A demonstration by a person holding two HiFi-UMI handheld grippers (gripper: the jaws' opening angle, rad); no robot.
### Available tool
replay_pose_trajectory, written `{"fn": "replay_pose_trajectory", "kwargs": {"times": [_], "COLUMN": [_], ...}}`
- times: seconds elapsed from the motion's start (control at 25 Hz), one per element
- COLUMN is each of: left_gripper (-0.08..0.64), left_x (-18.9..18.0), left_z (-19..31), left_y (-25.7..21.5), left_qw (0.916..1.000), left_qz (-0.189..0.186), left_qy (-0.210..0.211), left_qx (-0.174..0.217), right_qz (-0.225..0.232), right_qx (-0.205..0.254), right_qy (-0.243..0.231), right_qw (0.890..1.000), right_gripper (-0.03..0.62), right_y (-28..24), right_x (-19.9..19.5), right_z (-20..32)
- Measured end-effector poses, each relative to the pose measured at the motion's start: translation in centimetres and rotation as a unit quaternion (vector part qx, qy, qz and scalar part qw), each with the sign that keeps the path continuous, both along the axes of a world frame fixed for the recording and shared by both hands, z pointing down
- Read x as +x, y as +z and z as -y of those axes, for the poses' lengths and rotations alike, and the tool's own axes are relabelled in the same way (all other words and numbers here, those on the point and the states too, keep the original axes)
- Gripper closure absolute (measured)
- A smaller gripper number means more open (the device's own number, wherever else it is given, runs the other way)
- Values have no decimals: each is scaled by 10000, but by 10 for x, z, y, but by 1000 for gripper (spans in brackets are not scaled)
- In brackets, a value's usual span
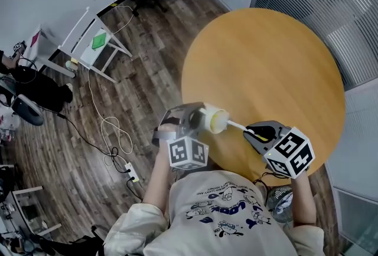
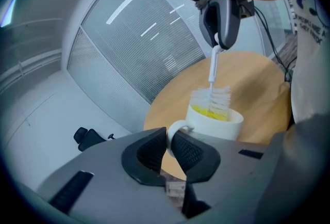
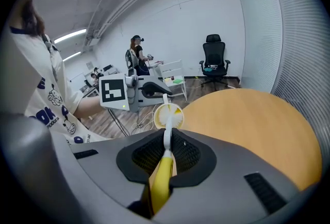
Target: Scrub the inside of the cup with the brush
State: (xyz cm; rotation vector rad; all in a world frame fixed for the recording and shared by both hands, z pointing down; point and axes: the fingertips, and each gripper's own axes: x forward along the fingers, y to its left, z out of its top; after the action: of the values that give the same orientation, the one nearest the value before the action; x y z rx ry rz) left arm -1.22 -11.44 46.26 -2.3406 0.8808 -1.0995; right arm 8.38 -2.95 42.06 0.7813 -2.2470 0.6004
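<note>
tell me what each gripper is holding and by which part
Left gripper: the white cup with a yellow inside, held by its handle loop. Right gripper: the white-bristled brush, held by its yellow handle.

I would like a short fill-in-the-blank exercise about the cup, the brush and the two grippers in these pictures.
1. The left gripper is shut on the cup's ____.
2. The brush in the right gripper has ____ bristles.
3. The inside of the cup is ____.
4. The table is ____ in shape.
Missing words: handle; white; yellow; round.
</note>
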Motion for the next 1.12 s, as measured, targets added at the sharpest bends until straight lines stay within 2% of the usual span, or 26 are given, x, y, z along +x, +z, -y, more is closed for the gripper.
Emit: {"fn": "replay_pose_trajectory", "kwargs": {"times": [0.32, 0.68, 1.12], "left_gripper": [525, 525, 525], "left_x": [4, 0, -12], "left_z": [3, 6, 16], "left_y": [-5, -9, -12], "left_qw": [9994, 9955, 9888], "left_qz": [-318, -771, -1140], "left_qy": [-98, -394, -785], "left_qx": [-101, -396, -553], "right_qz": [389, 703, 724], "right_qx": [-150, -321, -262], "right_qy": [324, 540, 582], "right_qw": [9986, 9955, 9953], "right_gripper": [545, 545, 545], "right_y": [2, 6, 4], "right_x": [14, 18, 6], "right_z": [2, -3, -7]}}
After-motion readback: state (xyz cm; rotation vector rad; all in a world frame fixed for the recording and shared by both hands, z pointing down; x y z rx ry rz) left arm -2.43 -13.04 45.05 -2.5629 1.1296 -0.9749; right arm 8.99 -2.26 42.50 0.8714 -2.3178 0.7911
